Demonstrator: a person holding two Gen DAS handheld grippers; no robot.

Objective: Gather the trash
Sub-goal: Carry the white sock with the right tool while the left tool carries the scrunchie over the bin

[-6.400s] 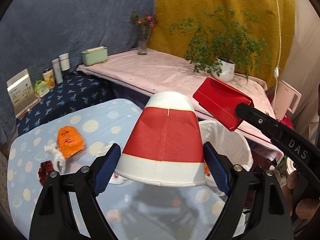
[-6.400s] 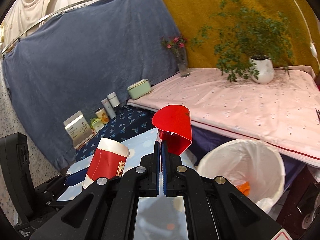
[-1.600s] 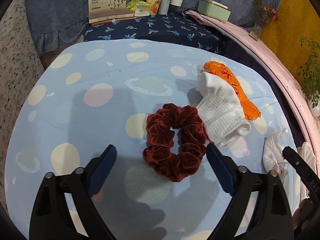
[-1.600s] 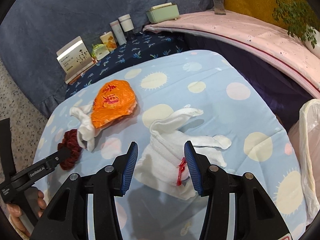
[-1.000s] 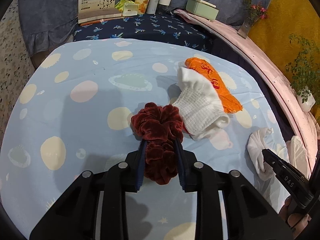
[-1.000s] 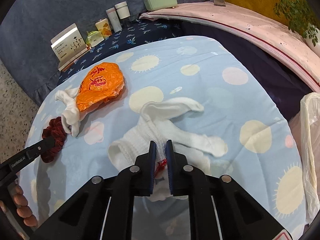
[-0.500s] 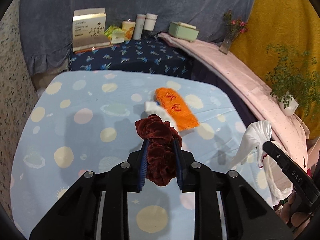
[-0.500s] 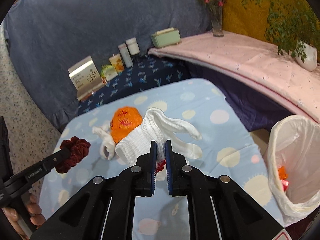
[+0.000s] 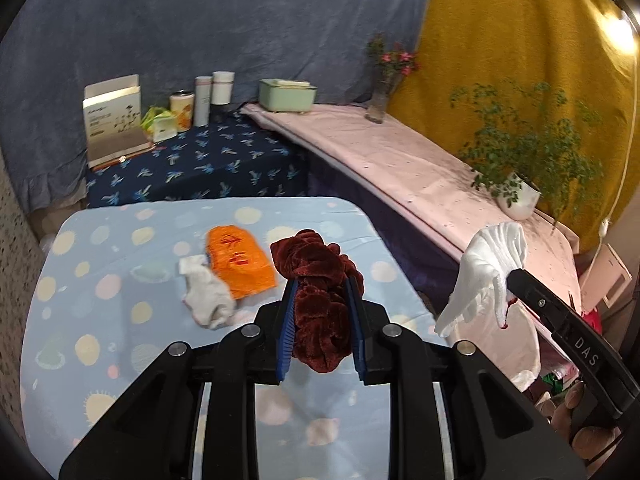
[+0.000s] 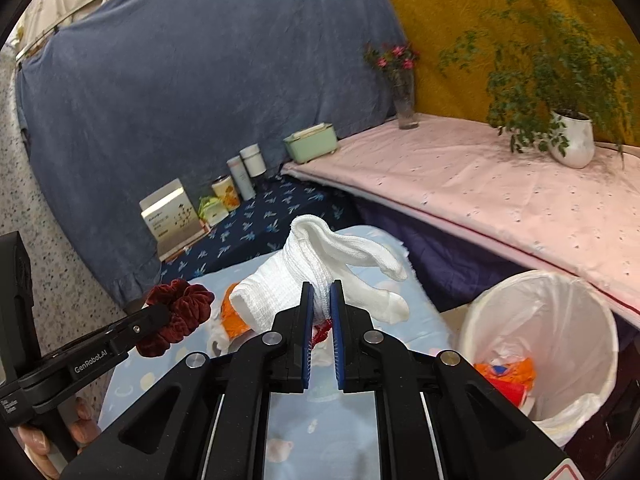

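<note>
Dotted table, bin beside it. Left gripper pinching scrunchie, right gripper pinching sock, both above table, short of bin. Risk: dangling sock snagging bin rim, missing.

Both raised above the table: left gripper clamped on a dark red scrunchie, right gripper pinched on a white sock.
</note>
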